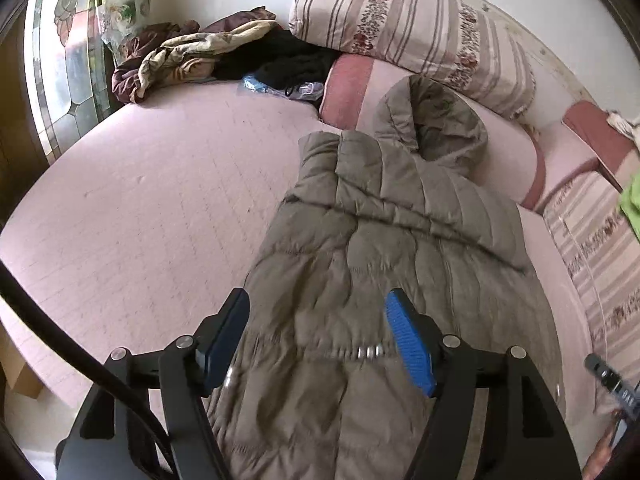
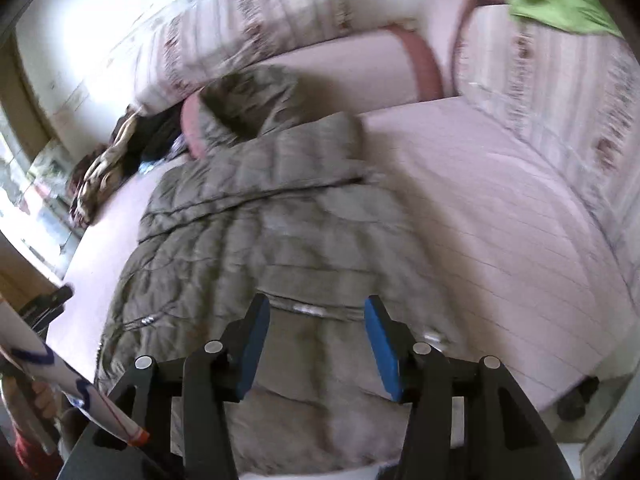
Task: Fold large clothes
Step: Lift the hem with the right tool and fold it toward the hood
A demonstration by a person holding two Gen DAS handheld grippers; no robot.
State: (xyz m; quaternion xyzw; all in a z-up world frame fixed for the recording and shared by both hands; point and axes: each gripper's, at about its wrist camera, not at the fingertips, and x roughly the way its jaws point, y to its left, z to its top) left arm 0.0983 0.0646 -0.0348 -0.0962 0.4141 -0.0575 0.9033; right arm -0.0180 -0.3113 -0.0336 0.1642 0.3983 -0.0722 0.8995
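One jacket [image 1: 384,264], two open-jawed grippers [image 1: 318,332] [image 2: 316,336]

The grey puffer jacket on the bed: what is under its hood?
The hood of the jacket rests on a pink pillow with a dark red end. Pink bed sheet shows around the jacket; what lies under its body is covered.

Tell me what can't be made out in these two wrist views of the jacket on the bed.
- Jacket hem: cut off by the bottom edge and the left gripper, left wrist view.
- Sleeves: not visible in either view, perhaps folded under.
- Striped pillow pattern: motion-blurred, right wrist view.
- Clothes pile: too jumbled to separate.
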